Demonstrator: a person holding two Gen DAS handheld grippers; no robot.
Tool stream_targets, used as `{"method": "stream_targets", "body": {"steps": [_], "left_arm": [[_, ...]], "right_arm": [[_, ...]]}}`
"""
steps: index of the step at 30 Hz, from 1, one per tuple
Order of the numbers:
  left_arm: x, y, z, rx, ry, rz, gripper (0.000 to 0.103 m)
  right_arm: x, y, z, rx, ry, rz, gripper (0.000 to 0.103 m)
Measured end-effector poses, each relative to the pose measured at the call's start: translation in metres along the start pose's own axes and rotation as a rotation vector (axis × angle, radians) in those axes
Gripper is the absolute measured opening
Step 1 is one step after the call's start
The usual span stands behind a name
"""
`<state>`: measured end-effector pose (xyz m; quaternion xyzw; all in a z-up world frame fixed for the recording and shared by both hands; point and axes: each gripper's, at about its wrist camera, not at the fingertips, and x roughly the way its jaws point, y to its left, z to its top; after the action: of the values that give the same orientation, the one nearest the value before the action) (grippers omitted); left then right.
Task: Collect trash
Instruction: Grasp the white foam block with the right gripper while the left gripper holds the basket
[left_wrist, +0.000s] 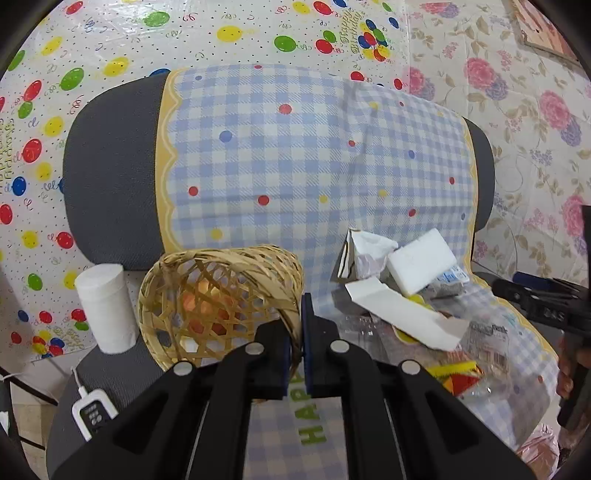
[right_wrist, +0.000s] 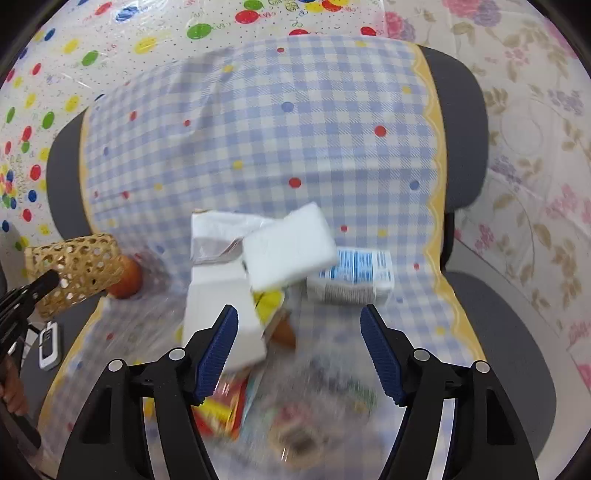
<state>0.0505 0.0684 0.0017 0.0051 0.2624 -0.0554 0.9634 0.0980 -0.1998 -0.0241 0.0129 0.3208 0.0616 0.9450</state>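
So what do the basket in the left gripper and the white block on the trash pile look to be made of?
Basket: woven bamboo or cane strips by the look, pale tan and matt, with an open lattice you can see through. White block: probably foam or sponge, matt white with soft rounded edges and no print; it could also be wrapped tissue.

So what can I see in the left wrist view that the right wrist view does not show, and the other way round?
Only the left wrist view: a white paper roll beside the basket, and the left gripper shut on the basket rim.

Only the right wrist view: the right gripper open above the trash, nothing between its jaws.

Both: the woven basket, the white foam block, the blue-printed carton and the checked cloth.
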Motion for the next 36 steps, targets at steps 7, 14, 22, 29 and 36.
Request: {"method": "stream_targets", "body": {"steps": [7, 14, 22, 29, 36], "left_arm": [[0.030, -0.001, 0.018, -0.004, 0.003, -0.013, 0.003], [0.043, -0.003, 0.019, 0.009, 0.014, -0.012, 0.003], [0.037, -0.001, 0.020, -0.009, 0.044, -0.009, 0.003], [-0.013, -0.014, 0.029, -0.011, -0.007, -0.087, 0.004], [-0.061, -0.055, 0.003, 0.049, -0.016, -0.158, 0.003]], "right_arm": [[0.072, -0.026, 0.045, 0.006, 0.055, 0.059, 0.059], [0.120, -0.037, 0.068, 0.013, 0.119, 0.114, 0.049], [0.074, -0.027, 0.066, 0.005, 0.031, 0.127, 0.019], [-0.059, -0.015, 0.053, -0.032, -0.191, -0.015, 0.018], [-0.138, -0.015, -0.003, -0.052, -0.211, -0.120, 0.019]]}}
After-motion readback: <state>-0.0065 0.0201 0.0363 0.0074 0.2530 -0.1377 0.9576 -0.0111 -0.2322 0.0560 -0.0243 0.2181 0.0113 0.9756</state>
